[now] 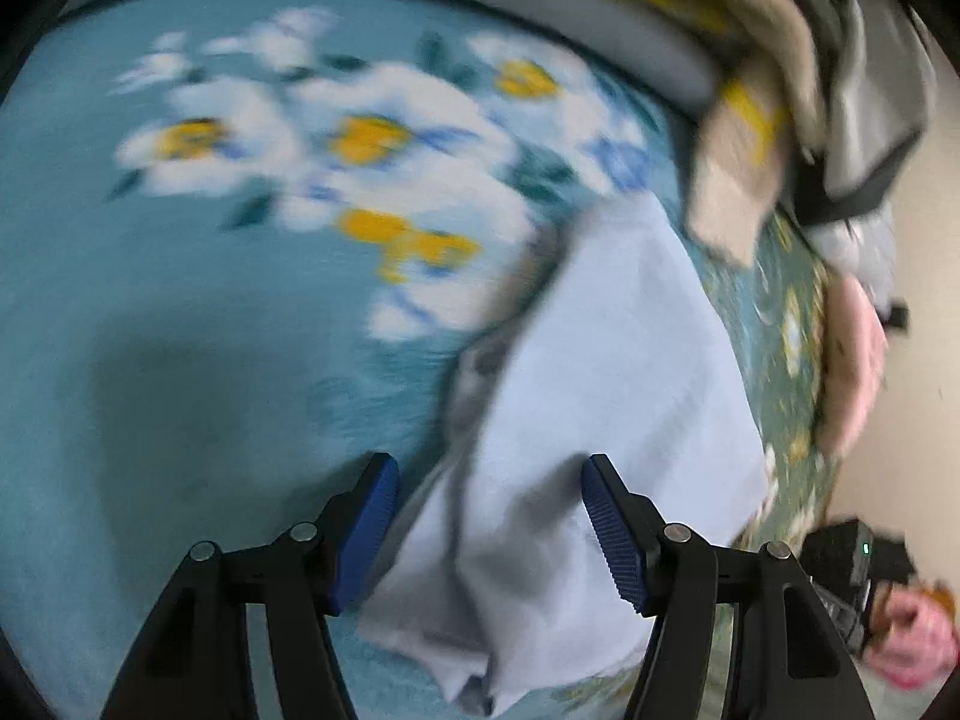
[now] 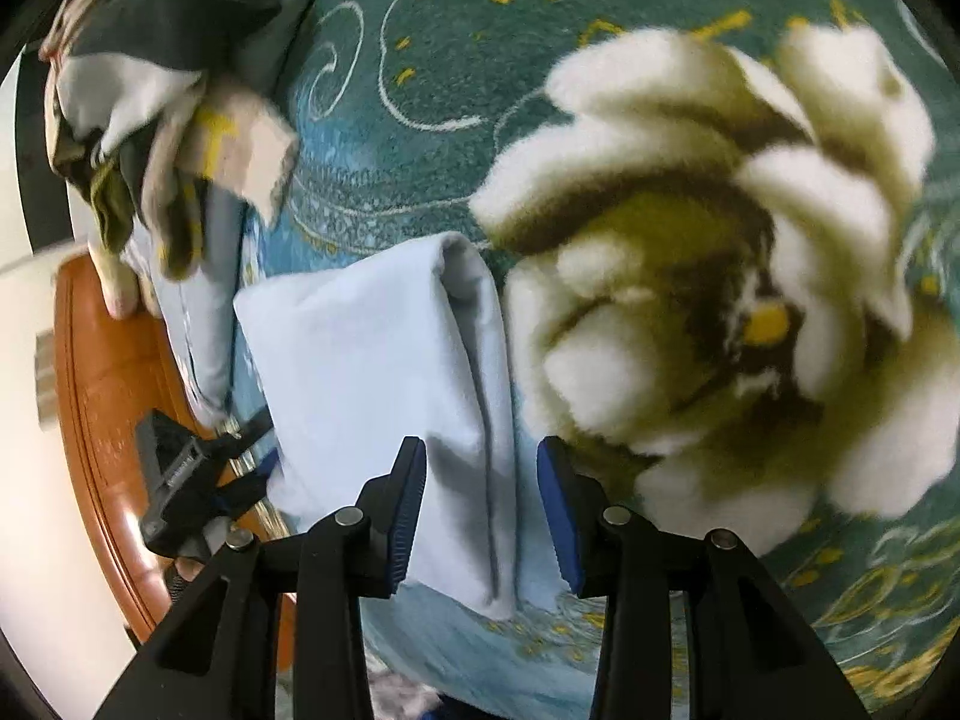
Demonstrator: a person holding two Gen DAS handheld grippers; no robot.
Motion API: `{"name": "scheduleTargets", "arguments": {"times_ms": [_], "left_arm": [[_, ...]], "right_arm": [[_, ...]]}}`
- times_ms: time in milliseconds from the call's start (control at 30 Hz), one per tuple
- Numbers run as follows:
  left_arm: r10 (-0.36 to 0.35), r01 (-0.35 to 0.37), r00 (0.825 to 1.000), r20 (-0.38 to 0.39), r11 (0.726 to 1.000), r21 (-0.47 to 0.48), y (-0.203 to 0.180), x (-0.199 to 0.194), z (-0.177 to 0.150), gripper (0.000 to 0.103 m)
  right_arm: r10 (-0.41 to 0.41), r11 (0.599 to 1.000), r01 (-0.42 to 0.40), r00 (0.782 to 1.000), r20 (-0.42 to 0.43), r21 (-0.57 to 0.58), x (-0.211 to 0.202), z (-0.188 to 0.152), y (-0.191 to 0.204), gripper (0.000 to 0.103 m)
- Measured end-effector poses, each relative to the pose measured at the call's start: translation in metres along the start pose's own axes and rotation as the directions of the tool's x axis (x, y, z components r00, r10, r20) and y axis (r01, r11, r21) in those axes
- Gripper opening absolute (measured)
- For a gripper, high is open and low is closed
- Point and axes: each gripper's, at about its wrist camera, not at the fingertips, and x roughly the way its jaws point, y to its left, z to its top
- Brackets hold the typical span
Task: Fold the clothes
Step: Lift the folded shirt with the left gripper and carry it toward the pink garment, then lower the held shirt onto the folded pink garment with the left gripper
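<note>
A teal plush floral blanket point(image 1: 180, 330) is covering the bed. A glossy reddish-brown wooden bed frame point(image 2: 102, 396) is bordering its edge. A plain cream wall point(image 1: 918, 360) is standing beyond.

A pale blue garment point(image 2: 372, 372) lies folded lengthwise on the floral blanket point(image 2: 456, 72), beside a heap of unfolded clothes point(image 2: 168, 120).

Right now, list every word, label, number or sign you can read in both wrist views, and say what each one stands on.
None can be read.
Black clamp-like device beside the folded pale blue garment: pale markings on its side, too blurred to read.
Black device at the right edge of the left wrist view: a small green light, no legible text.
Floral blanket: printed flowers only, no lettering.
</note>
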Motion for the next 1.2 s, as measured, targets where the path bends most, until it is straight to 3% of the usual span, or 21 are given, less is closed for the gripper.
{"name": "scheduleTargets", "arguments": {"times_ms": [100,200,233,267,300,333,367,467,633,967,1200], "left_arm": [[-0.047,0.047,0.999,-0.009,0.998,0.042,-0.001,0.001,0.001,0.065],[-0.086,0.087,0.996,-0.012,0.994,0.068,0.000,0.002,0.002,0.057],[-0.086,0.086,0.996,-0.011,0.993,0.075,0.000,0.003,0.002,0.055],[-0.085,0.086,0.996,-0.010,0.993,0.083,0.001,0.003,0.002,0.052],[-0.084,0.085,0.996,-0.009,0.992,0.091,0.001,0.004,0.002,0.050],[-0.077,0.077,0.997,-0.003,0.992,0.095,0.002,0.004,0.001,0.039],[-0.078,0.077,0.997,0.005,0.993,0.094,0.002,0.003,0.001,0.022],[-0.079,0.075,0.996,0.041,0.992,0.101,-0.006,-0.004,-0.004,0.014],[-0.108,0.102,0.992,0.072,0.991,0.086,-0.021,-0.020,-0.013,0.013],[-0.185,0.183,0.979,0.084,0.983,0.028,-0.082,-0.052,-0.069,0.012],[-0.177,0.172,0.977,0.116,0.983,0.057,-0.141,-0.087,-0.104,0.012]], "right_arm": [[0.023,0.999,-0.024,1.000,0.016,0.034,0.009,-0.012,0.002,0.040],[0.009,1.000,-0.009,0.999,0.035,0.024,0.016,-0.018,0.011,0.039],[0.008,1.000,-0.009,0.999,0.041,0.028,0.018,-0.018,0.013,0.033],[0.009,0.999,-0.010,0.999,0.044,0.031,0.019,-0.018,0.015,0.020],[0.003,1.000,-0.004,0.999,0.045,0.028,0.020,-0.018,0.017,0.016],[-0.006,1.000,0.005,0.999,0.044,0.024,0.021,-0.017,0.020,0.010],[-0.019,1.000,0.018,0.999,0.043,0.017,0.022,-0.016,0.022,0.009],[-0.032,0.999,0.033,0.998,0.046,-0.001,0.018,-0.015,0.030,0.008],[-0.019,0.999,0.022,0.999,0.046,-0.050,-0.006,-0.017,0.047,0.007],[-0.109,0.976,0.117,0.993,0.053,-0.184,-0.089,-0.032,0.079,0.007],[-0.105,0.964,0.121,0.991,0.079,-0.238,-0.158,-0.041,0.083,0.007]]}}
